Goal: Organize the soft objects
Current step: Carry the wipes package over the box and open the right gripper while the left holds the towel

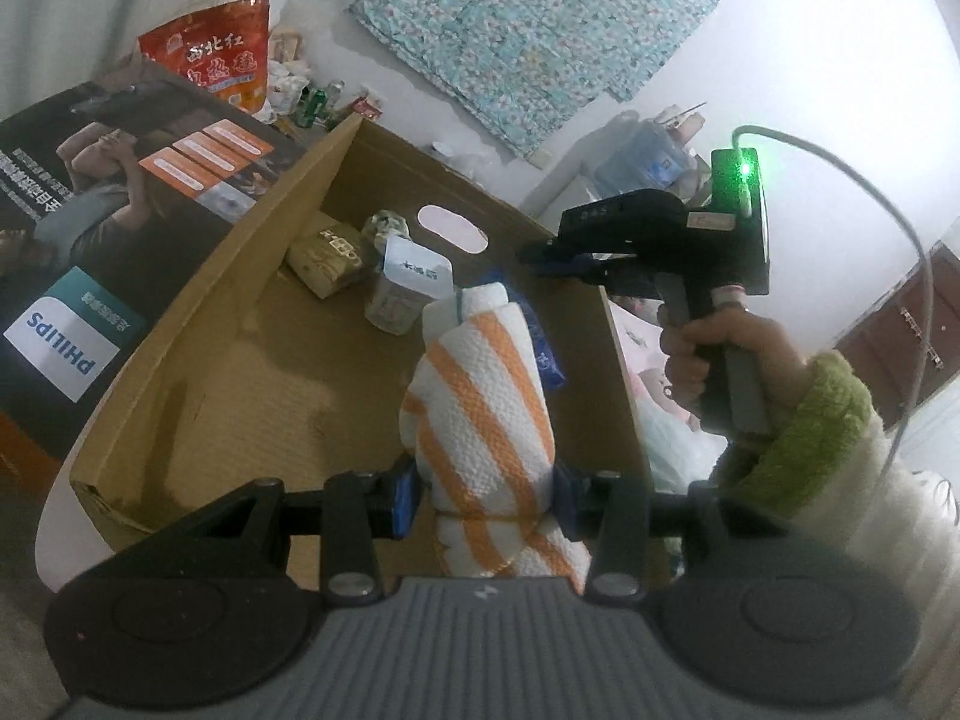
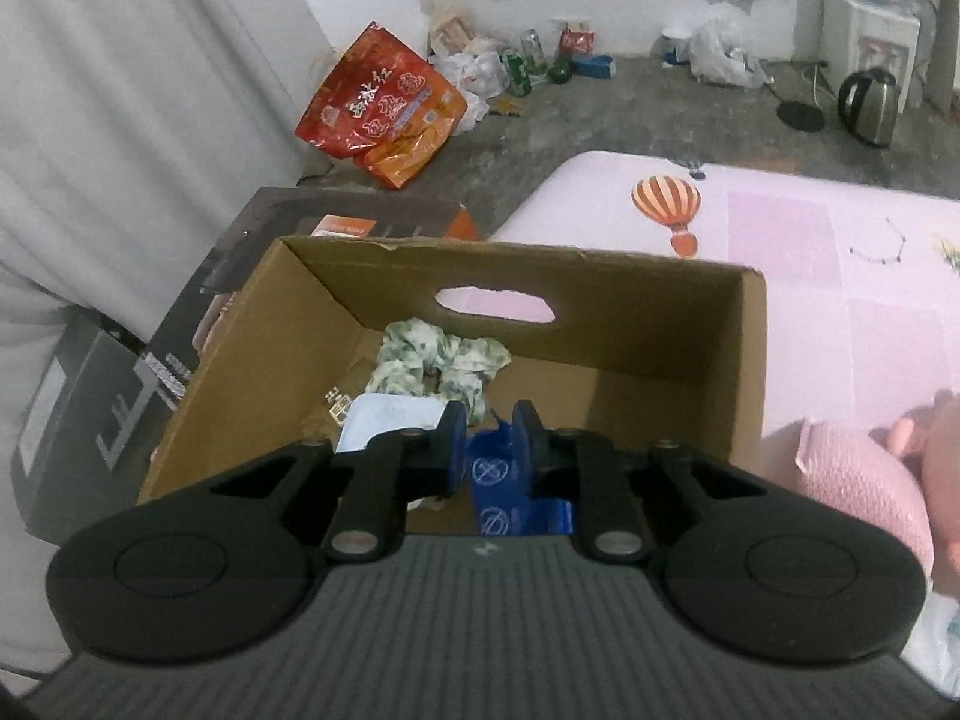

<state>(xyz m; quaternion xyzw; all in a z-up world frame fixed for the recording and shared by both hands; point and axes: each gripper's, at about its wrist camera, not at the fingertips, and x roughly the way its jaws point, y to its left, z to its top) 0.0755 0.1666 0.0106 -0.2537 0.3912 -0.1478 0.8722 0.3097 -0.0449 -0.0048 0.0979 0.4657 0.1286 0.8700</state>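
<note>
2 soft things are held over the open cardboard box (image 1: 180, 396). In the left wrist view, a rolled white towel with orange stripes (image 1: 480, 402) fills the lower centre of the frame, pinched at its tied lower end by the jaws of the left gripper (image 1: 483, 495), its upper end leaning over the box interior. In the right wrist view, the right gripper (image 2: 489, 450) has its jaws drawn close on a blue plastic bag (image 2: 498, 480) at the frame's centre, over the box's near edge. Deeper in the box lie a green-and-white floral fabric bundle (image 2: 438, 363), a small white-topped carton (image 1: 408, 288) and a tan packet (image 1: 327, 258). A dark Philips box (image 1: 90, 240) stands at the left, a red snack bag (image 2: 384, 108) on the floor behind it. A pink mat (image 2: 840, 276) spreads at the right, with a pink knitted item (image 2: 858, 486) at the right edge.
</note>
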